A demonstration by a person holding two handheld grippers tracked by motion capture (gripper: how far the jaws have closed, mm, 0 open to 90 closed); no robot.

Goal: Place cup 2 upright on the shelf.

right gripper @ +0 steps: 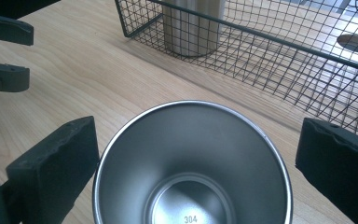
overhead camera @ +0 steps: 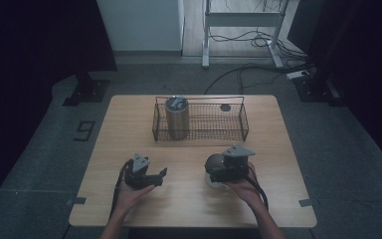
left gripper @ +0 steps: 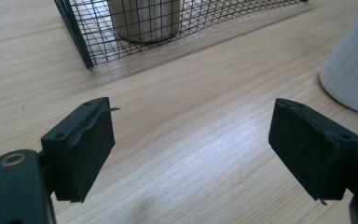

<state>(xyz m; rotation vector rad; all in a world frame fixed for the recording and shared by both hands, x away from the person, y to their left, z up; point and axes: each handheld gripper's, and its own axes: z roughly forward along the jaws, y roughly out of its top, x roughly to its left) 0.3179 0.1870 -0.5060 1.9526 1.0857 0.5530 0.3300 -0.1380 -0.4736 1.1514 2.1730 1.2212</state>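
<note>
A cup (right gripper: 191, 172), steel inside and white outside (overhead camera: 213, 181), stands upright on the wooden table (overhead camera: 189, 199) at the front right. My right gripper (right gripper: 196, 140) straddles its rim, with a pad on each side and neither one pressing on it; it is open (overhead camera: 214, 165). My left gripper (overhead camera: 160, 177) rests in a hand at the front left, open with nothing between its pads (left gripper: 191, 130). The left gripper view has the white cup (left gripper: 354, 65) at its right edge. The left gripper's jaw tips (right gripper: 4, 51) appear at the top left of the right gripper view.
A black wire basket (overhead camera: 201, 135) stands across the table's far half. At the basket's left end a lidded steel tumbler (overhead camera: 177, 117) stands upright inside it, and I also see the tumbler (left gripper: 144, 18) (right gripper: 191, 28) from both grippers. A round cable hole (overhead camera: 225, 107) lies behind the basket.
</note>
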